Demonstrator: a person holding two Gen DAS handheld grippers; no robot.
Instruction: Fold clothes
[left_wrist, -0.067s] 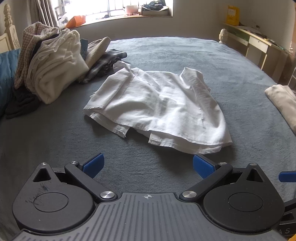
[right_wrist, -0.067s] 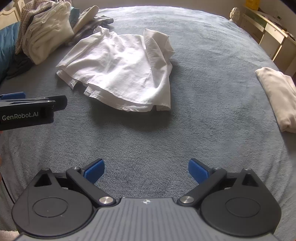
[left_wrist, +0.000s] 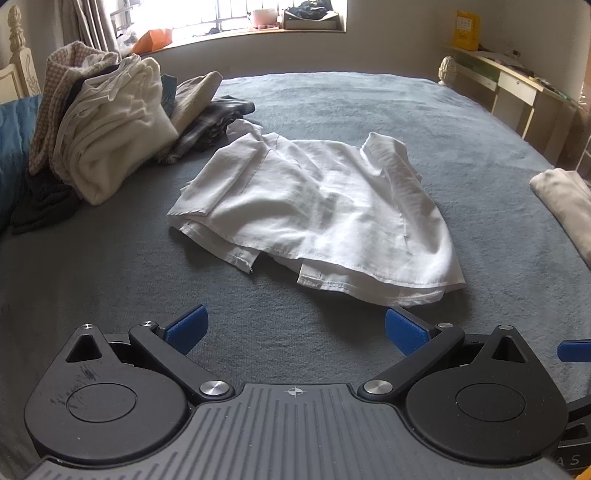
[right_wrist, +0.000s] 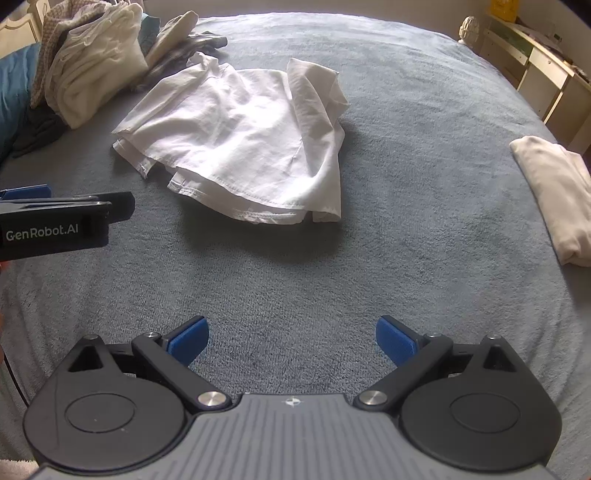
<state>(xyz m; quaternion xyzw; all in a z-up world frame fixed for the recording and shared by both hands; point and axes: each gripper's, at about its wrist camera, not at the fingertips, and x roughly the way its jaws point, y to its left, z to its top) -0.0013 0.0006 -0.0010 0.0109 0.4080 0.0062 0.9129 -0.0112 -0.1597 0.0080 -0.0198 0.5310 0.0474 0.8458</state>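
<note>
bed (left_wrist: 332, 110): a wide grey-blue cover carries all the clothes; its middle gives room to spread and fold one piece at a time.
heap of clothes (left_wrist: 107, 122): bundled high at the far left by the headboard, cream, checked and dark pieces mixed, set aside as a stock away from the working patch.
white shirt (left_wrist: 317, 206): the task's thing lies alone in the middle of the bed, near the heap but mostly clear of it. It is rumpled and part doubled over, its hem towards the near side and one side ridged up at the far right, so it is neither flat nor a tidy fold; it could be a piece just laid out or one partway through folding.
folded cream garment (right_wrist: 554, 192): lies well apart at the right edge, a neat flat packet, as if kept clear of the work.
left gripper (left_wrist: 295, 328): hovers just near of the shirt's hem, fingers spread wide, holding nothing, aimed at the near edge.
right gripper (right_wrist: 291, 336): held lower and further back over bare cover, fingers equally wide apart and empty, the shirt ahead and to its left.
</note>
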